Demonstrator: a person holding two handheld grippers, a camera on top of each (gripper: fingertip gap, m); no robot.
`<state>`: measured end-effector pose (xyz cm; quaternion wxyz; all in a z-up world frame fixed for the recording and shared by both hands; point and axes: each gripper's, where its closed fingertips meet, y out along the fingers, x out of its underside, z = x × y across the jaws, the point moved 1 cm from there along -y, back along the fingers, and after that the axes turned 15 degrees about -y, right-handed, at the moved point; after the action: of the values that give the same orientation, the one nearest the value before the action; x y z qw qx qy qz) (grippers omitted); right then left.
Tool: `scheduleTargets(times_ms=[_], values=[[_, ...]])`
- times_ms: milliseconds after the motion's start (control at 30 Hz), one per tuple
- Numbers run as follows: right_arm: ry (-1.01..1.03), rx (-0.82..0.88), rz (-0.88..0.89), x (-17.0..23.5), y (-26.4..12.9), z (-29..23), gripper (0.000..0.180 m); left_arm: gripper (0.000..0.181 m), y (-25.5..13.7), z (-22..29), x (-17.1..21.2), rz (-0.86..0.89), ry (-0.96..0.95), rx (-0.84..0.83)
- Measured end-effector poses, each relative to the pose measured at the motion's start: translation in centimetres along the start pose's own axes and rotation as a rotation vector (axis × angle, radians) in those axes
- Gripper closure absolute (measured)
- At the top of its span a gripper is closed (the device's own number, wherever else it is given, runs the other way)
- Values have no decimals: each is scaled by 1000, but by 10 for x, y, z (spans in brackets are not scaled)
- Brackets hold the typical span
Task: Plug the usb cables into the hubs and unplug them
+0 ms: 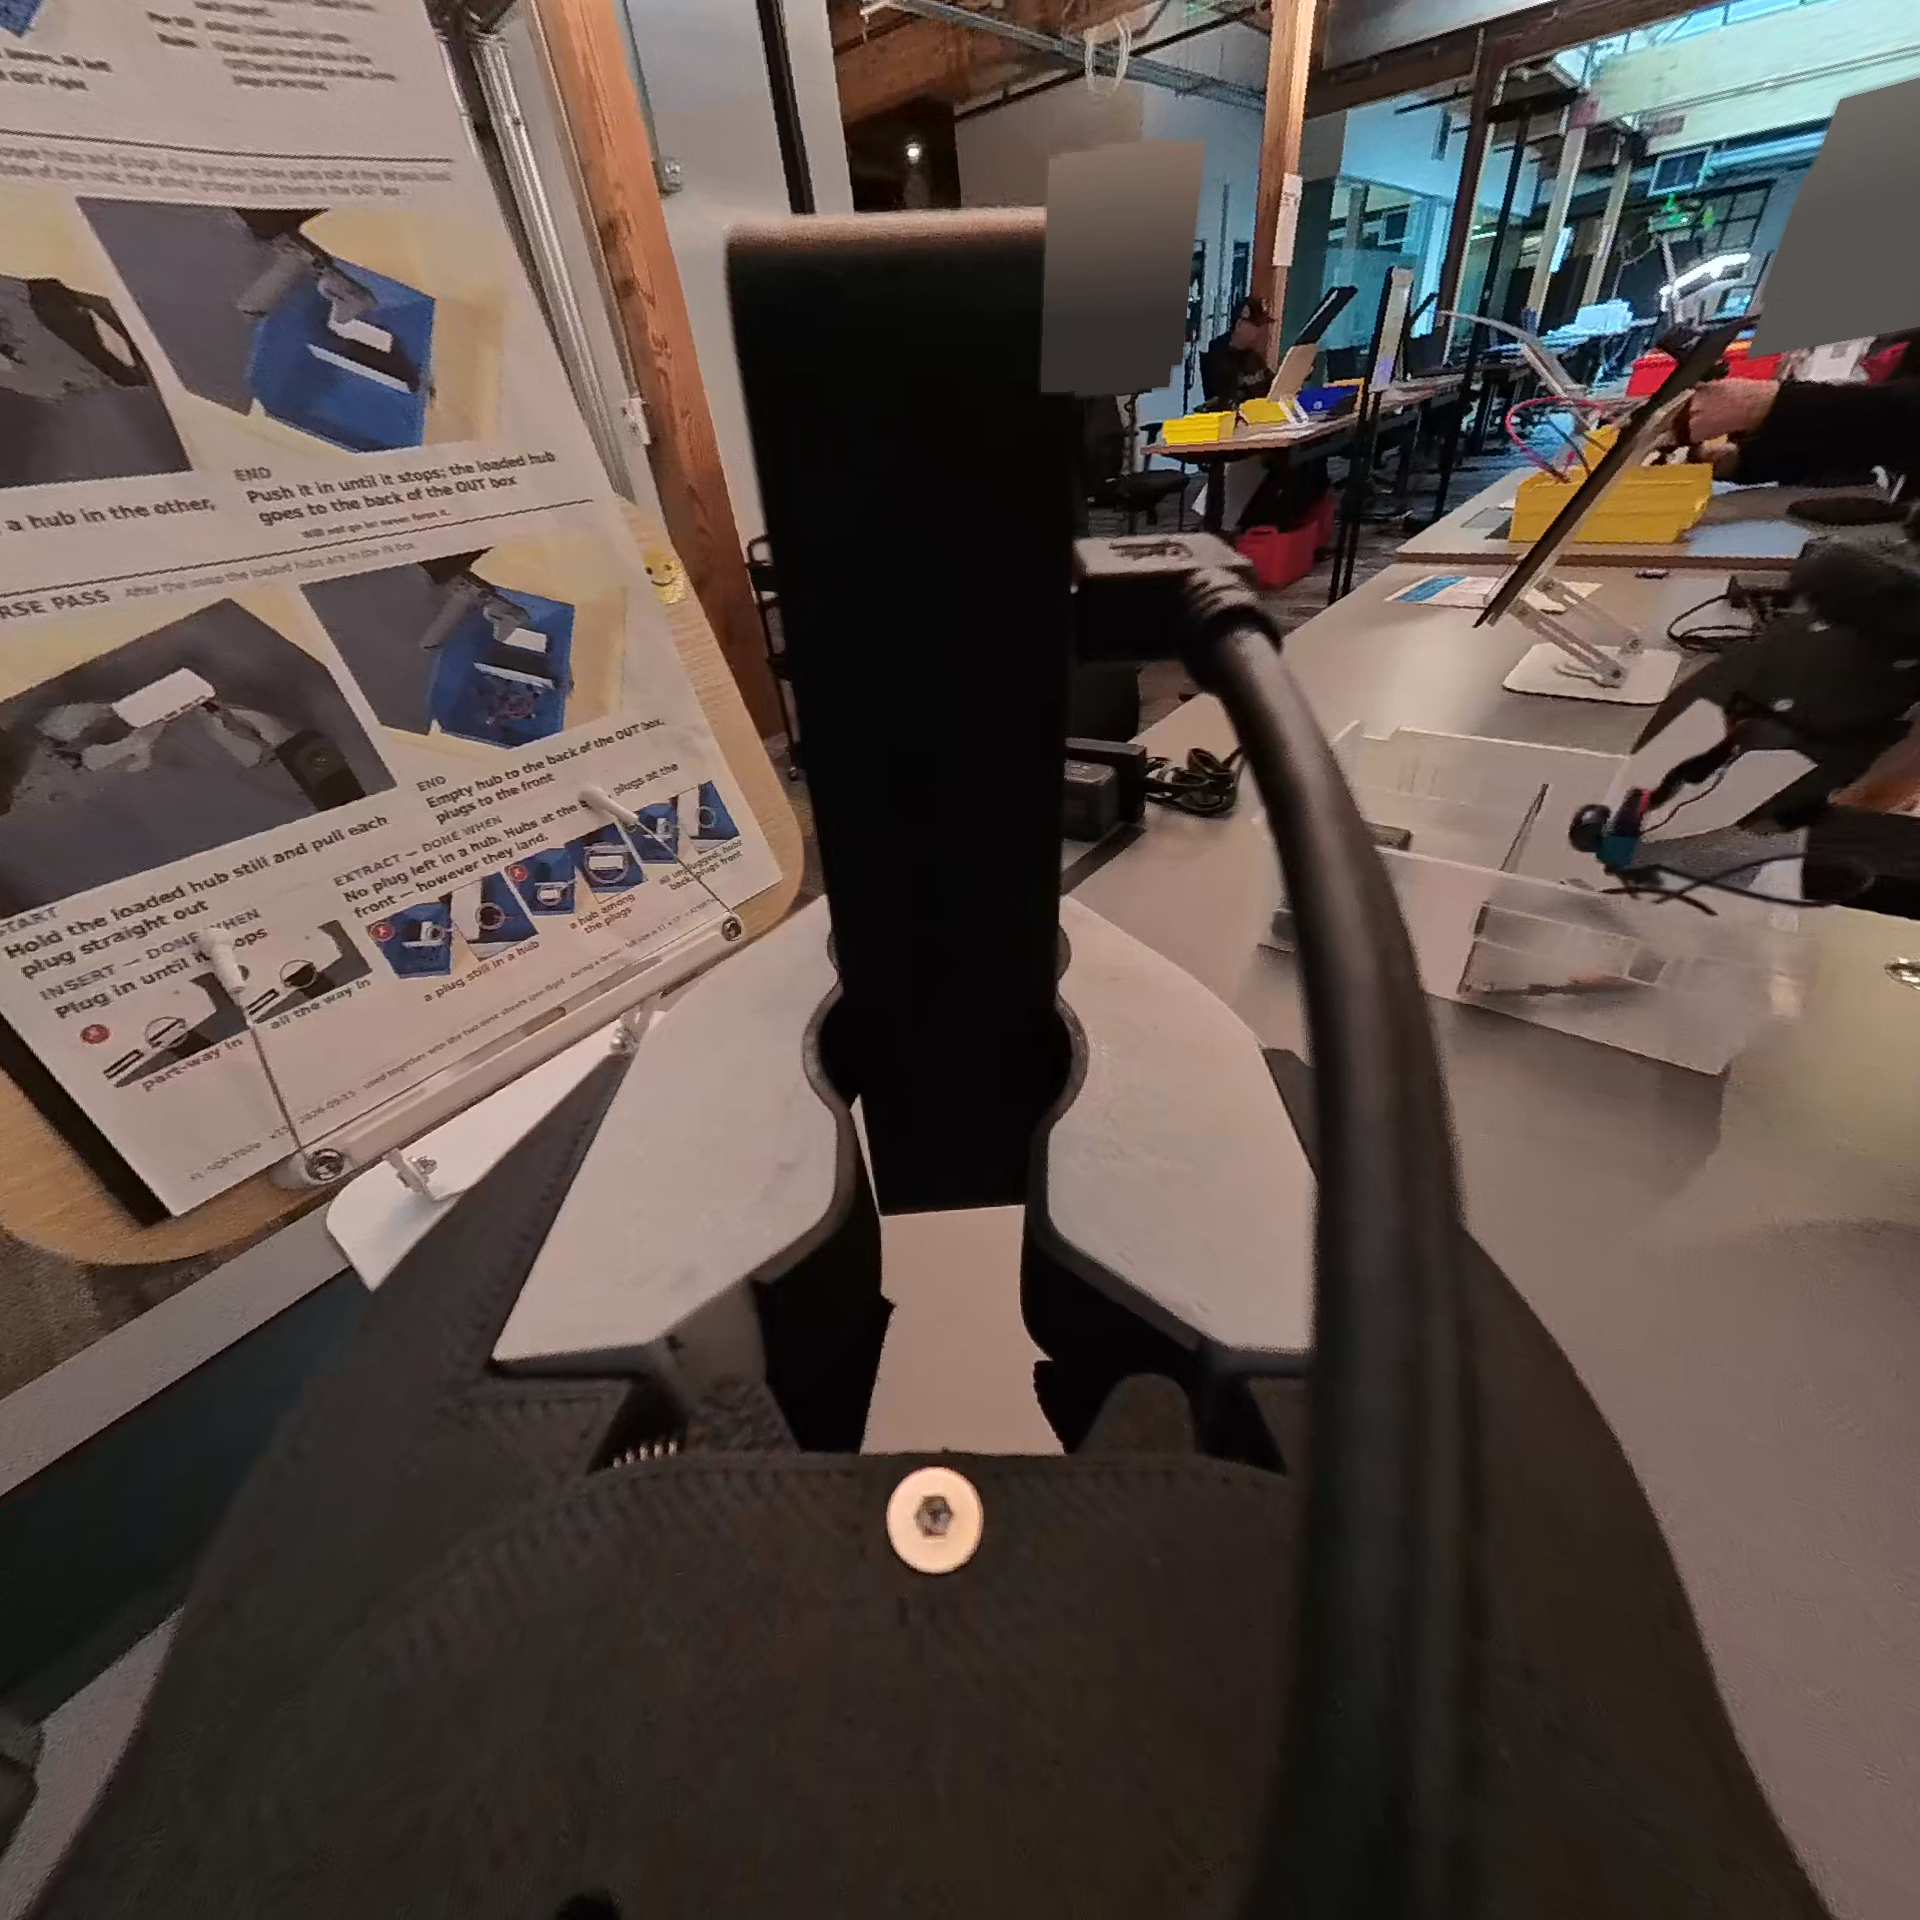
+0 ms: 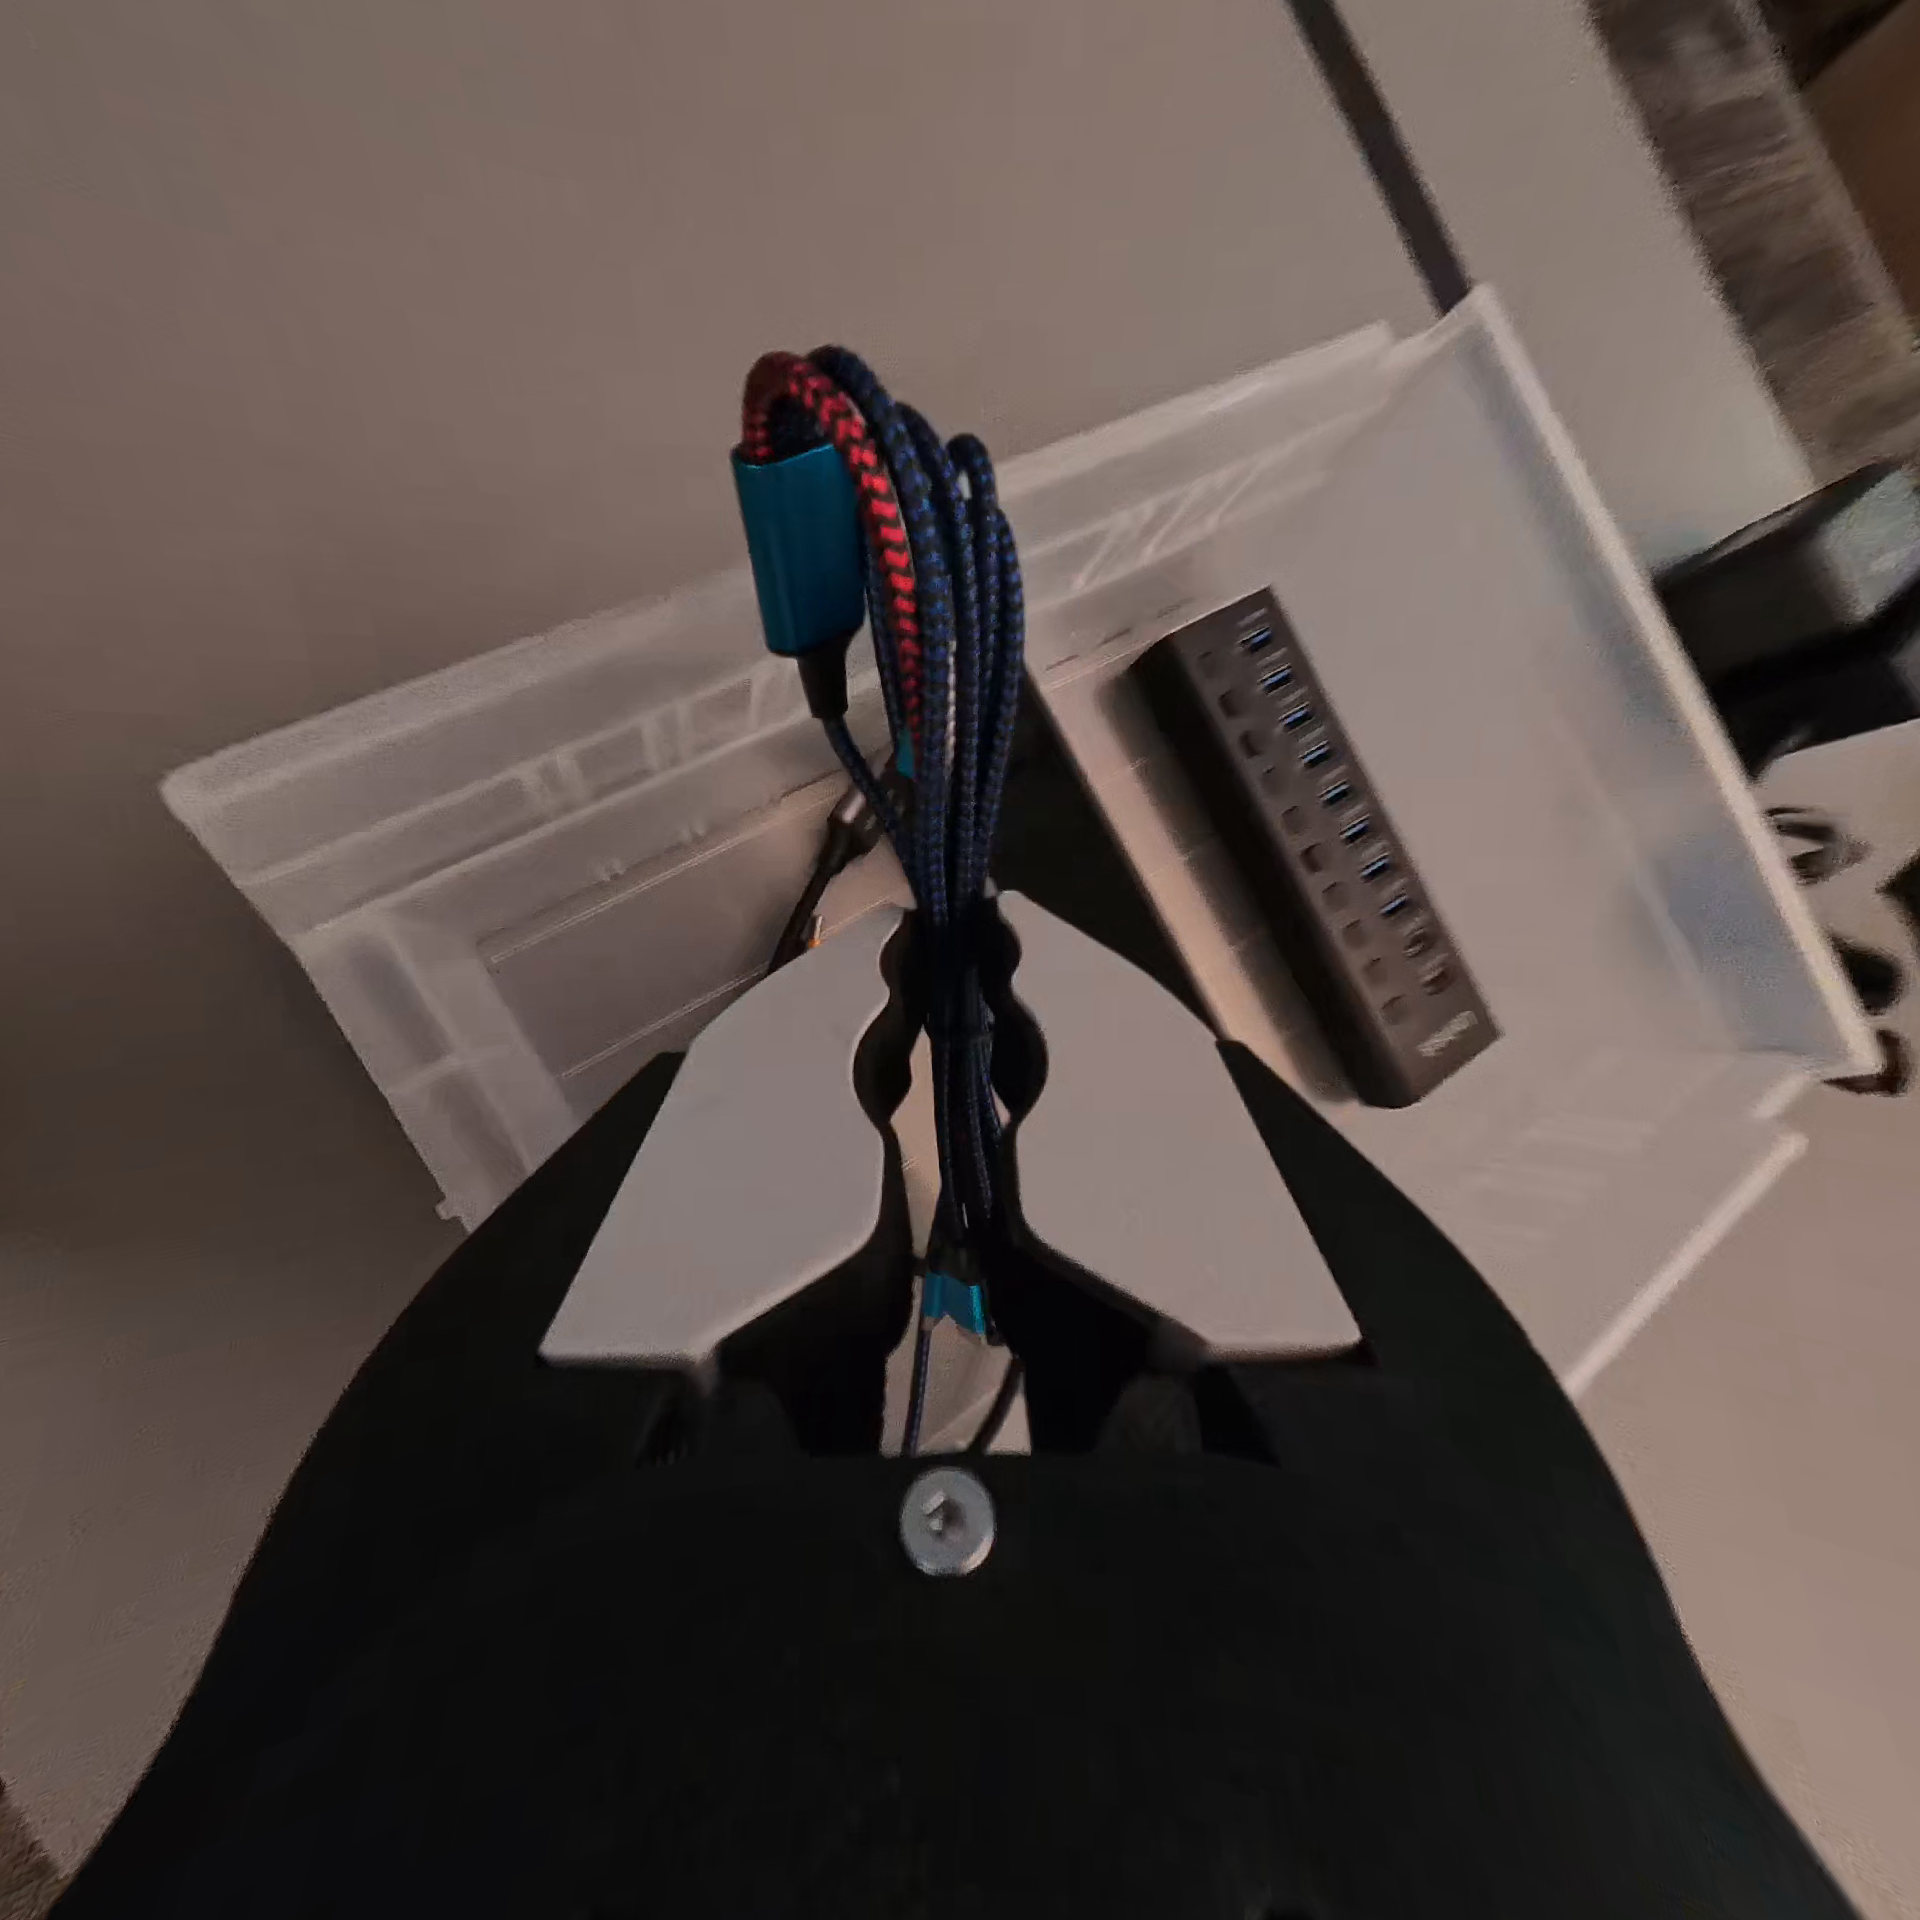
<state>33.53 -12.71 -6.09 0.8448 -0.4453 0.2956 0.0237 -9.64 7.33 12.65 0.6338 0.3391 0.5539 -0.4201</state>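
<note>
In the left wrist view my left gripper [image 1: 945, 997] is shut on a long black hub [image 1: 904, 623] and holds it upright above the table. A thick black cable [image 1: 1351, 935] is plugged into the hub's right side by its plug [image 1: 1153, 556] and curves back past my right finger. In the right wrist view my right gripper [image 2: 961, 956] is shut on a folded bundle of braided blue and red cables [image 2: 956, 675] with a teal plug [image 2: 800, 551] hanging at its top left. Below it a grey multi-port hub [image 2: 1320, 842] lies in a clear plastic bin [image 2: 1558, 623]. The right gripper [image 1: 1621, 831] also shows at the far right of the left wrist view.
An instruction sheet on a stand [image 1: 312, 623] is close on the left. A clear acrylic box [image 1: 1558, 935] sits on the grey table to the right, with a black adapter [image 1: 1101, 800] behind. Farther back are a tablet stand [image 1: 1590, 665], yellow bins [image 1: 1600, 499] and a person's hand [image 1: 1745, 416]. Tip to tip, the grippers are about 50 cm apart.
</note>
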Motion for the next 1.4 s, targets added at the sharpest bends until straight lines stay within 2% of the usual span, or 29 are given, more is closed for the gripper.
scheduleTargets(times_ms=[133,333,567,633,767,867,933,1000,1033,1133,1200,1300,1400], values=[[83,-65,-52,23,18,-2,168,153,3,6,0,1,-11,31],[157,-96,30,19,30,-3,166,151,1,6,-1,4,-22,33],[196,-63,66,6,18,-3,159,153,-5,7,-5,20,-39,53],[147,14,100,-9,6,7,159,153,-6,8,-6,24,-40,57],[-46,250,264,-73,-37,32,153,153,-4,13,-6,23,-55,95],[-236,517,421,-144,-80,53,150,153,6,26,2,-1,-74,155],[-293,640,598,-199,-107,57,147,153,17,39,12,-42,-85,203],[-261,580,767,-248,-114,47,131,153,28,54,23,-72,-84,240],[-222,529,822,-269,-111,43,129,153,33,61,28,-88,-81,255],[-77,398,1006,-333,-95,37,142,153,42,82,43,-154,-77,322],[-3,281,1122,-368,-73,28,140,153,44,93,48,-171,-82,356],[79,83,1132,-397,-28,17,117,151,42,111,52,-193,-127,459],[145,-124,1061,-406,19,0,109,153,42,117,54,-216,-119,482]])
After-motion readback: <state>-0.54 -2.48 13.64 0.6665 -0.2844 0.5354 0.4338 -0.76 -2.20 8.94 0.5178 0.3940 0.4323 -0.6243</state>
